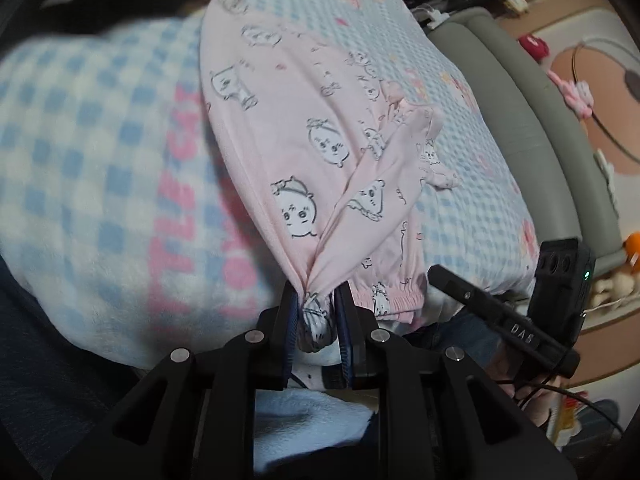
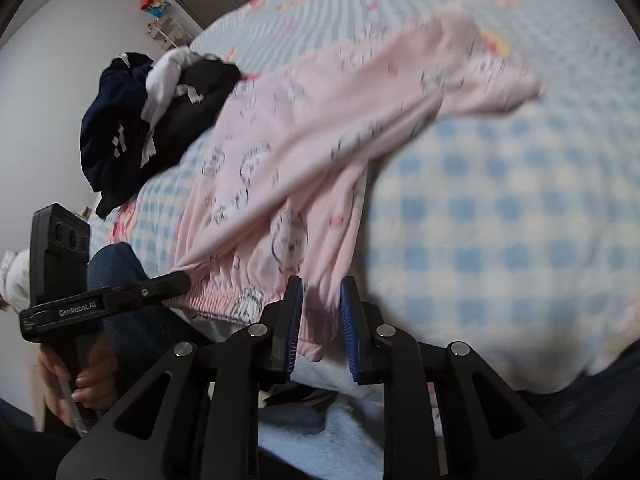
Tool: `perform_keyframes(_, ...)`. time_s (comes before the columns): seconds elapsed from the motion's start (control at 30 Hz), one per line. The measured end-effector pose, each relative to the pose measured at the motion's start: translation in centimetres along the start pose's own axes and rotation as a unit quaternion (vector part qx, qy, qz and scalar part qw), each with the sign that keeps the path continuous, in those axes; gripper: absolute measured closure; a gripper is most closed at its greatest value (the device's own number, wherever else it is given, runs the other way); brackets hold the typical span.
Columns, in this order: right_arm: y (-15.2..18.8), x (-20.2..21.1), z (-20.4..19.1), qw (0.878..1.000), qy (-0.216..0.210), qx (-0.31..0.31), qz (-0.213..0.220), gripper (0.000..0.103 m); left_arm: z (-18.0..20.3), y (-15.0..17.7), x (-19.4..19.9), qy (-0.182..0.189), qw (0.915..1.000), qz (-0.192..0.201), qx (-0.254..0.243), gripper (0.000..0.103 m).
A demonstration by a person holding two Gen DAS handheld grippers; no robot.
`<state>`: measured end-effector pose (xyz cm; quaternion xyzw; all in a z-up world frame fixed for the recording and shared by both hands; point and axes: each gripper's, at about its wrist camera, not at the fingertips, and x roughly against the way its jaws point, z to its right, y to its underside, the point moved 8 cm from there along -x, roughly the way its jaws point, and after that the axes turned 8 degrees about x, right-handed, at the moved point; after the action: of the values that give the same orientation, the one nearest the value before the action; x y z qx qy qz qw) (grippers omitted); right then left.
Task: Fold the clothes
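Note:
Pink pyjama trousers (image 1: 296, 136) with cartoon prints lie on the bed, stretched toward me; they also show in the right wrist view (image 2: 288, 152). My left gripper (image 1: 316, 312) is shut on a bunched corner of the trousers near the waistband. My right gripper (image 2: 322, 312) has its blue pads a little apart around the waistband edge (image 2: 316, 340); the cloth hangs between them, and contact is unclear. The other gripper shows in each view, the right one in the left wrist view (image 1: 520, 320) and the left one in the right wrist view (image 2: 80, 300).
A blue-and-white checked blanket (image 1: 100, 168) lies beside the trousers on the light blue bedsheet (image 1: 460, 184). A pile of dark and white clothes (image 2: 152, 116) sits farther back on the bed. The grey bed frame (image 1: 520, 128) and floor with toys are to the right.

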<state>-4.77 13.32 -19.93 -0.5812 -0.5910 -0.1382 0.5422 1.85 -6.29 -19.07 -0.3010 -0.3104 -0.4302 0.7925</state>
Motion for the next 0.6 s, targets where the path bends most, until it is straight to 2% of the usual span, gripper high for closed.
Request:
perform_keyframes(0.13, -0.5, -0.5, 0.2, 1.000, 0.002, 0.000, -0.001, 0.084, 0.0, -0.1, -0.8, -0.017, 0.9998, -0.004, -0.008, 0.084)
perform_keyframes(0.3, 0.3, -3.0, 1.4, 0.998, 0.037, -0.009, -0.040, 0.083, -2.7, 0.3, -0.9, -0.043, 0.9983, -0.014, 0.037, 0.075)
perform_keyframes(0.33, 0.4, -2.7, 1.7, 0.999, 0.030, -0.017, -0.037, 0.083, -3.2, 0.4, -0.9, -0.047, 0.9978, -0.015, 0.045, 0.074)
perform_keyframes(0.4, 0.6, -2.1, 2.3, 0.999, 0.016, -0.033, -0.032, 0.081, -2.6, 0.2, -0.1, -0.045, 0.9984, 0.000, 0.033, 0.077)
perform_keyframes(0.5, -0.2, -0.6, 1.9, 1.000, 0.012, -0.028, -0.003, 0.078, -0.3, -0.2, 0.8, -0.039, 0.9989, 0.025, -0.011, 0.076)
perform_keyframes(0.6, -1.2, -0.3, 0.9, 1.000, 0.004, -0.011, 0.014, 0.078, 0.7, -0.4, 0.0, -0.051, 0.9978, 0.018, -0.038, 0.076)
